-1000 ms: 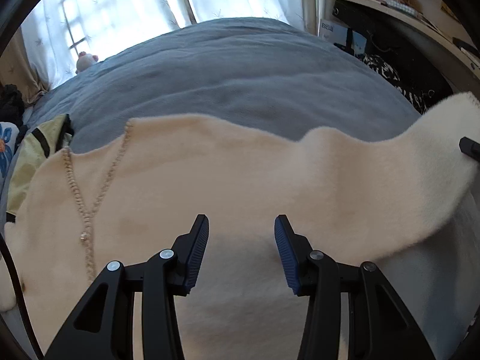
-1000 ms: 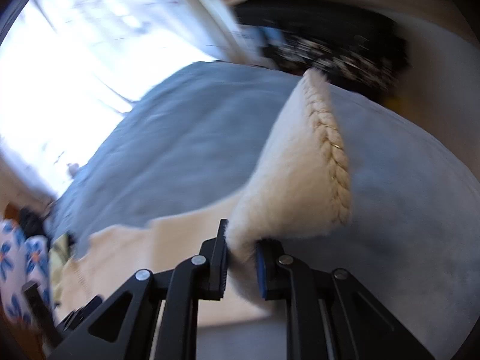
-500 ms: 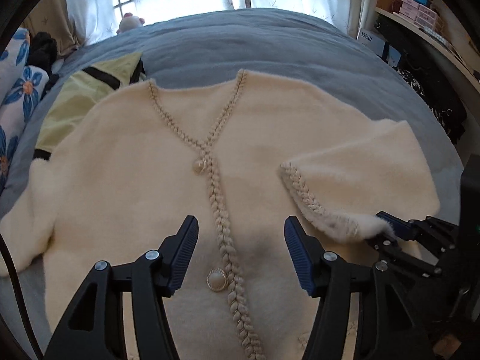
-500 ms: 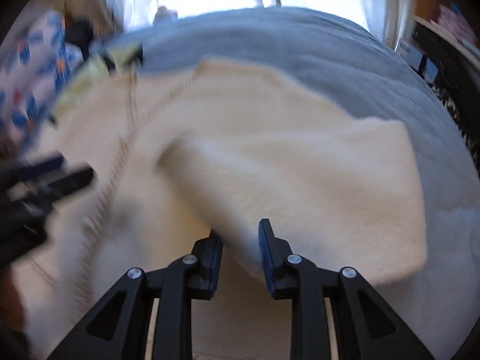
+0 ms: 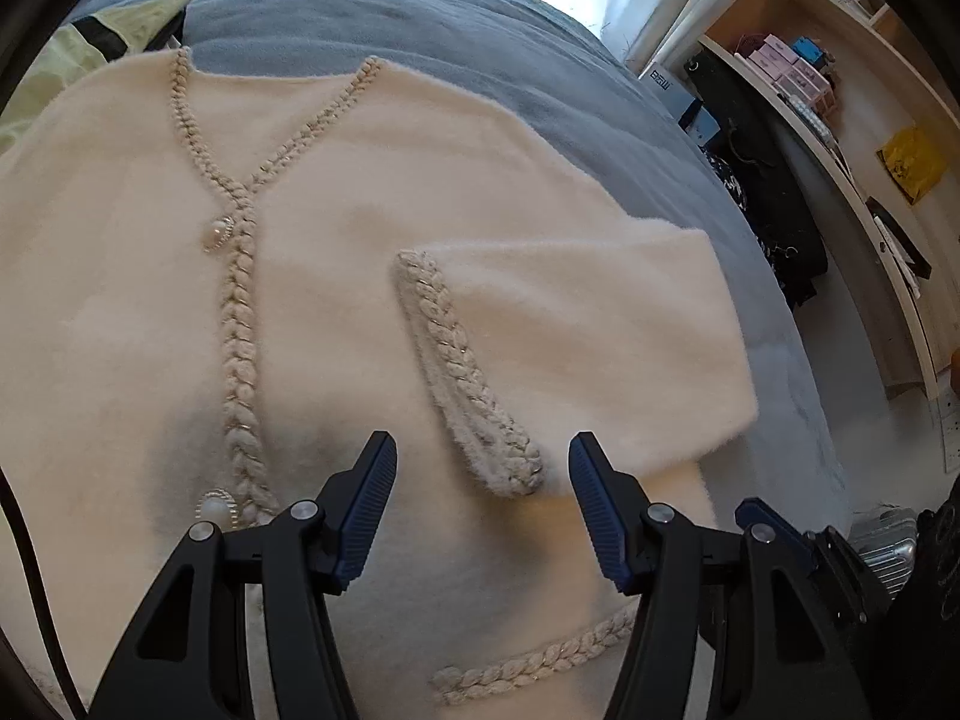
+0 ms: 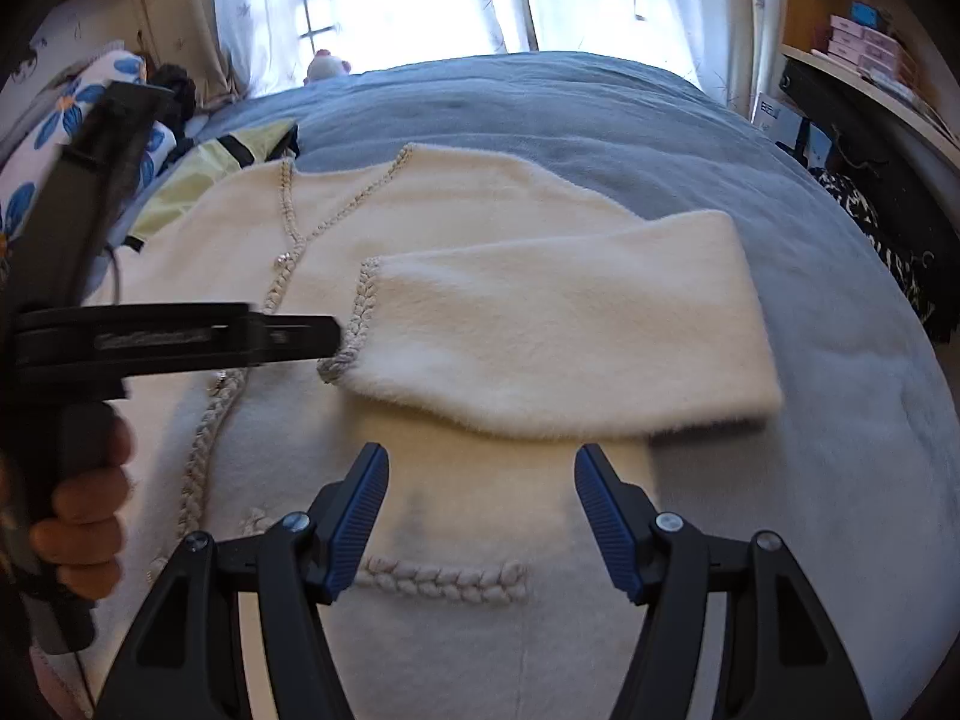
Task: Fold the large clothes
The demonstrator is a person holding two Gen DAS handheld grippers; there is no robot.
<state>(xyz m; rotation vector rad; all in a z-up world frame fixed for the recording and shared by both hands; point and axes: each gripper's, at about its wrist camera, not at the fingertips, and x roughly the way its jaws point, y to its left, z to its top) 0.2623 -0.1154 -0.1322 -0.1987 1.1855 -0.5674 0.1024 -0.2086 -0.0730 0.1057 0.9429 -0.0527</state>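
A cream fluffy cardigan point(image 5: 138, 312) point(image 6: 492, 228) with braided trim and pearl buttons lies flat on the blue-grey bed. Its right sleeve point(image 5: 576, 324) point(image 6: 570, 330) is folded across the chest, braided cuff point(image 5: 462, 372) toward the button line. My left gripper point(image 5: 483, 474) hovers open just above the cuff's lower end, nothing between the pads. My right gripper point(image 6: 480, 480) sits below the folded sleeve's near edge, jaws opening, nothing between them. The left gripper's finger point(image 6: 180, 339) reaches in from the left in the right wrist view, held by a hand point(image 6: 84, 516).
A yellow-green garment point(image 6: 210, 168) lies under the cardigan's far left shoulder. A floral pillow point(image 6: 66, 120) and a plush toy point(image 6: 327, 66) sit near the curtained window. A wooden shelf point(image 5: 852, 138) with boxes and dark bags runs along the bed's right side.
The right gripper carried the sleeve over onto the cardigan's chest, then let go and spread its jaws. The left gripper swung right toward the cuff and opened a little wider.
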